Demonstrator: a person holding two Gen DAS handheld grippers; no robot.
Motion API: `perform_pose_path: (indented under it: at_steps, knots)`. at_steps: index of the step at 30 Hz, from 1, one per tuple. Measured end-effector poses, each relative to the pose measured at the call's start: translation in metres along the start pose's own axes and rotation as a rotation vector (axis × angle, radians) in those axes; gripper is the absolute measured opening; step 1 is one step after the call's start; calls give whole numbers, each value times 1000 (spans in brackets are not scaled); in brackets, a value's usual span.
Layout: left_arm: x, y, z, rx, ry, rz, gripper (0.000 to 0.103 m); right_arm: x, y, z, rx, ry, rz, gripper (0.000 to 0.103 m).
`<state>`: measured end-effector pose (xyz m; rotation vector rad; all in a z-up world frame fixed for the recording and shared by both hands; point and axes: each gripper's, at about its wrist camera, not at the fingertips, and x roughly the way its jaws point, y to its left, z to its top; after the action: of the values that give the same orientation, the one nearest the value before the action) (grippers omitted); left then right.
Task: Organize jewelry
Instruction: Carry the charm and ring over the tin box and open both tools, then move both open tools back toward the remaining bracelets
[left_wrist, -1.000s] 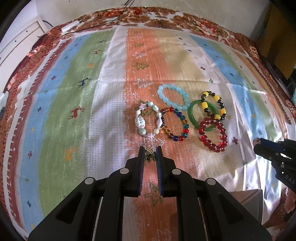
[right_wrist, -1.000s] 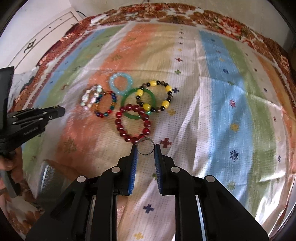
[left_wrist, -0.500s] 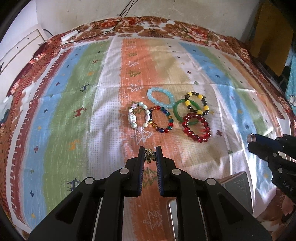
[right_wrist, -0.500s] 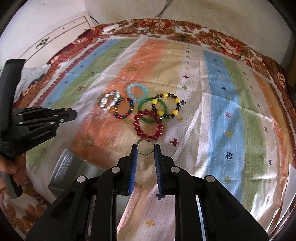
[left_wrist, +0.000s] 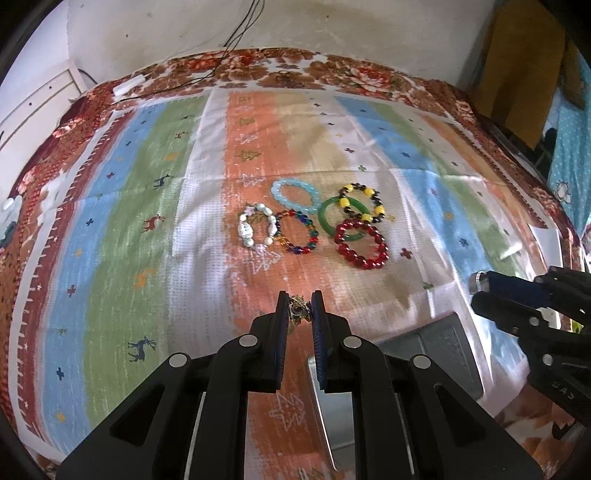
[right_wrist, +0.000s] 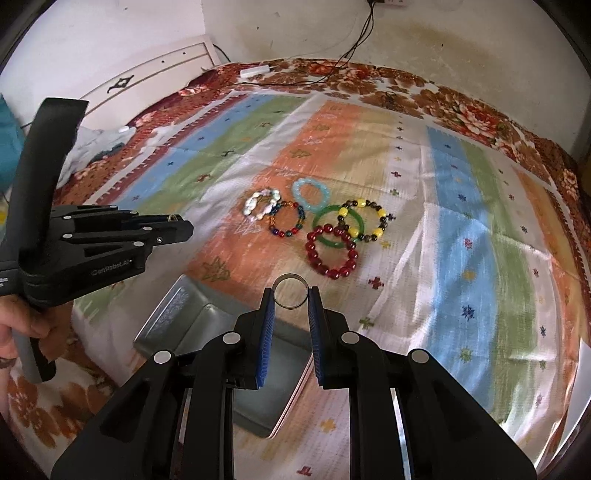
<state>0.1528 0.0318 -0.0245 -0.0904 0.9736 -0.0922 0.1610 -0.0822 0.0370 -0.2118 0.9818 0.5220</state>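
My left gripper (left_wrist: 300, 309) is clamped on a small gold trinket (left_wrist: 297, 308); its fingers (left_wrist: 281, 314) press it from both sides, and it hangs clear above the striped bedspread (left_wrist: 122, 229). My right gripper (right_wrist: 290, 303) is closed on a plain silver ring (right_wrist: 290, 293), held upright between the blue pads so I look through its hole.

Six bracelets lie in a cluster on the bedspread, well ahead of both grippers. The white bracelet (left_wrist: 256, 229) sits at the left, touching the multicoloured one (left_wrist: 297, 235). The pale blue bracelet (left_wrist: 295, 194) lies behind them. The green bangle (left_wrist: 345, 221) is partly covered by the yellow-and-brown bracelet (left_wrist: 362, 202) behind and the red bracelet (left_wrist: 361, 243) in front.

An open grey tin (right_wrist: 207, 332) lies on the bed just under my grippers, its lid flat to the left in the right view. My left hand (right_wrist: 20, 325) shows at that view's edge, wrapped round the handle.
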Motion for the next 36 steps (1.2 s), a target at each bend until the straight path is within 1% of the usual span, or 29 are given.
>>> perform_pose_path:
  at_steps: [8, 14, 18, 19, 20, 21, 22, 24, 26, 29, 31, 32, 33, 34, 36]
  knots:
    - [-17, -17, -19, 52, -20, -52, 12, -5, 13, -17, -23, 11, 13, 19]
    - [-23, -31, -38, 101, -15, -73, 12, -7, 19, -29, -25, 31, 40, 19]
    - [-24, -35, -45, 118, -4, -87, 12, -5, 21, -35, -20, 43, 53, 19]
    - [-25, -35, -45, 116, -6, -90, 18, -5, 21, -35, -18, 47, 59, 21]
    - [-25, -33, -45, 107, -8, -90, 23, -5, 21, -36, -17, 51, 61, 26]
    - [-26, -31, -43, 95, -12, -92, 28, -6, 20, -36, -15, 42, 58, 40]
    - [-26, -29, -43, 89, -15, -90, 28, -8, 20, -36, -13, 33, 60, 48]
    - [-27, -24, -41, 67, -18, -89, 28, -10, 20, -35, -11, 28, 73, 49]
    - [-26, -18, -39, 45, -18, -86, 28, -8, 18, -35, -5, 30, 64, 49]
    - [-26, -10, -36, 14, -22, -57, 30, -6, 12, -33, 8, 29, 44, 49]
    - [-26, -4, -34, 11, -29, 0, 30, -6, 7, -31, 24, 18, 39, 49]
    - [-26, -4, -33, 36, -42, 69, 31, -7, 5, -30, 31, 12, 33, 50]
    - [-26, -4, -33, 53, -52, 101, 34, -7, 3, -30, 35, 8, 27, 54]
    - [-27, -4, -32, 63, -56, 114, 37, -6, 1, -28, 40, 6, 22, 57]
    - [-25, -1, -29, 63, -50, 102, 40, -5, -1, -26, 48, 4, 15, 59]
